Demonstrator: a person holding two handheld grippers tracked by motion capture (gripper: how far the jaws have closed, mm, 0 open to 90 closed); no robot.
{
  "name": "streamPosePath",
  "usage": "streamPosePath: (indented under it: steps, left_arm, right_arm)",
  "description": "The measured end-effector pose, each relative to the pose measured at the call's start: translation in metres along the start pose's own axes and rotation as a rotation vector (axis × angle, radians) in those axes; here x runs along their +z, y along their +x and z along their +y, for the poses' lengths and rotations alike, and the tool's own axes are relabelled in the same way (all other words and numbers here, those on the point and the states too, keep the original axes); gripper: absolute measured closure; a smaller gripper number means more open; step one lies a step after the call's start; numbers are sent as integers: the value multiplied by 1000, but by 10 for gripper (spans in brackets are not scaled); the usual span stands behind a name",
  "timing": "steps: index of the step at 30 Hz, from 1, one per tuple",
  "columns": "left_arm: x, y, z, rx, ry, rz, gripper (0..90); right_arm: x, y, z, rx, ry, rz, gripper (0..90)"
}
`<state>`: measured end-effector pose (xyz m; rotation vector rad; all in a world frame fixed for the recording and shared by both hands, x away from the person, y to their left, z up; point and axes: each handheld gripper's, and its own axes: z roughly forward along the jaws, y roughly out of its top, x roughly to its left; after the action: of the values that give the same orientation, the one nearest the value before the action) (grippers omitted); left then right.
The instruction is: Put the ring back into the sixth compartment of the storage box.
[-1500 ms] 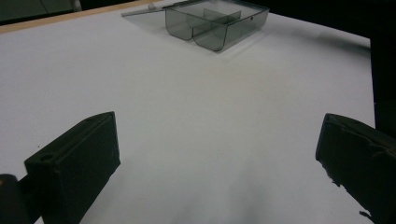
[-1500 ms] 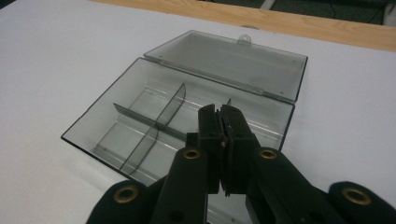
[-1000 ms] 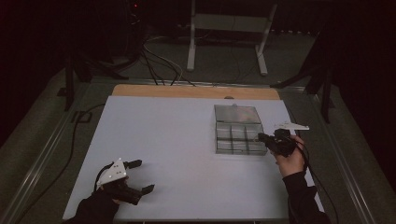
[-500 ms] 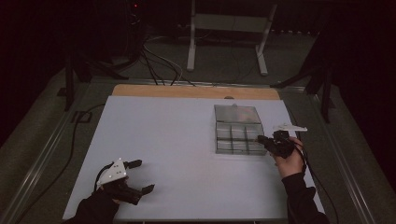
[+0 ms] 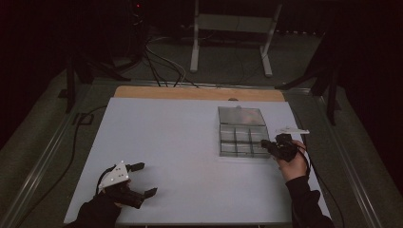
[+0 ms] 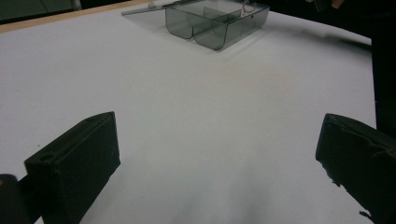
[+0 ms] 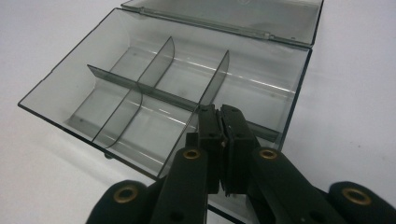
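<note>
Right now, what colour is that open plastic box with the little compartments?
The open compartment box is see-through smoky grey plastic, clearest in the right gripper view.

A dim room: grey floor (image 5: 43,128), cables (image 5: 161,61), white stand (image 5: 233,38) behind the table (image 5: 166,137).

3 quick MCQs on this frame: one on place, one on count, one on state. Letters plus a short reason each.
1. Where is the clear box on the table?
A. the person's right half
B. near left corner
C. dead centre

2. How many compartments does it have?
A. two
B. four
C. six

3. How do the left tongs stand?
A. shut on the box
B. open, holding nothing
C. shut, holding nothing

Answers:
1 A, the high view shows it right of centre, by the right tongs.
2 C, the dividers form three by two.
3 B, the jaws stand wide apart over bare table.
</note>
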<state>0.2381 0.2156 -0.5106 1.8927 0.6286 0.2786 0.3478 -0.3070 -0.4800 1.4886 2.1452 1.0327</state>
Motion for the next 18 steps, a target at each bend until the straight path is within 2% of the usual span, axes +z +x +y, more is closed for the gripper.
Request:
streamPosePath:
  steps: [8, 15, 18]
  left_arm:
    - [0, 0, 0, 3, 3, 0, 6]
    - [0, 0, 0, 3, 0, -2, 6]
    - [0, 0, 0, 1, 1, -1, 7]
  right_arm:
    - [3, 1, -1, -7, 18, 0, 874]
    - [4, 1, 0, -17, 11, -2, 862]
    - [2, 1, 1, -6, -5, 9, 758]
